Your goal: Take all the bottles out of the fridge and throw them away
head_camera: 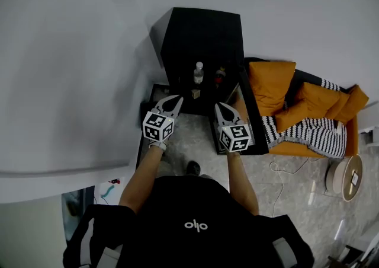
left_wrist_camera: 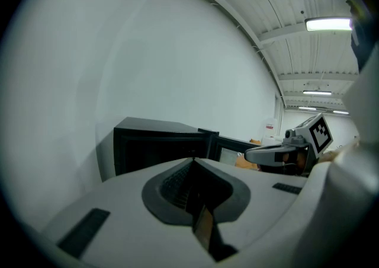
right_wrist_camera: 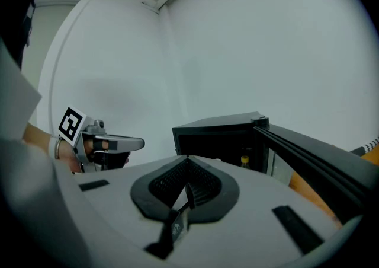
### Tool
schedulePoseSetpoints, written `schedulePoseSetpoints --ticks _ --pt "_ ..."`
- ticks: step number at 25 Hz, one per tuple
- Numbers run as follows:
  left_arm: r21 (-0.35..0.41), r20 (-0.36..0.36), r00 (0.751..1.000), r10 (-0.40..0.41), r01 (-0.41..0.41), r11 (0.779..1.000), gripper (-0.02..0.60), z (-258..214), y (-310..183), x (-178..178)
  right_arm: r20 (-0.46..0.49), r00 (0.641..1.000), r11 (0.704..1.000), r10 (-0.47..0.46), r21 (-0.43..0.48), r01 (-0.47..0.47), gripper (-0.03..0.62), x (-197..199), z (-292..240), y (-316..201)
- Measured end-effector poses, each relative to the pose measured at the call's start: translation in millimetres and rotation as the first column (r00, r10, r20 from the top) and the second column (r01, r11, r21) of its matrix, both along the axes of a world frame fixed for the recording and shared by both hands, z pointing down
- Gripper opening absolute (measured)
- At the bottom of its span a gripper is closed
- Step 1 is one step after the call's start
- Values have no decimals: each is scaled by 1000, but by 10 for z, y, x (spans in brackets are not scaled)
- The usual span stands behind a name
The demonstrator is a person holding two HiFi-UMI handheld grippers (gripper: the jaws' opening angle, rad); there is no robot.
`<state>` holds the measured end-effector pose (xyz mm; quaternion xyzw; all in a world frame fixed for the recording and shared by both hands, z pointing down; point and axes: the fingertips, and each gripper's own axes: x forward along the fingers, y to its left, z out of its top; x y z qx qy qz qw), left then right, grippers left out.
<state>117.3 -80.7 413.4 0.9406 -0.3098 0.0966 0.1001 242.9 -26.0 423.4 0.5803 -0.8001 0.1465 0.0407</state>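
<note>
Since the head view shows a clear bottle (head_camera: 198, 73) upright in the open fridge (head_camera: 201, 29) just beyond both tools, the left gripper view shows the left gripper (left_wrist_camera: 192, 160) clenched empty, and the right gripper view the right gripper (right_wrist_camera: 187, 158) likewise, the jaws should part before reaching in.

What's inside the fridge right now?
Inside the open fridge stand a clear bottle with a white cap and a second, darker bottle beside it. The fridge's own top covers the rest of the interior, so further bottles cannot be ruled out.
</note>
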Motion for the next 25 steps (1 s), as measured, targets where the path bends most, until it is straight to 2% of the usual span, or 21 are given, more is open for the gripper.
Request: schedulePoseSetpoints --ticks 9,16,20,25 --pt "-6 -3 999 49 -49 999 6 107 -476 -216 -43 999 1000 9 -26 -11 9 -266 340 -626" --pt "-16 14 993 121 -120 993 6 258 -834 -316 -76 990 992 116 -40 -120 9 -249 677 -1232" --pt "-13 9 991 135 -135 991 6 279 -1071 -351 -90 984 986 155 -51 -160 14 -223 851 -1593" --pt "-15 20 988 155 -154 988 6 447 -1296 -288 -112 976 978 185 -77 -194 88 -216 1140 -1933"
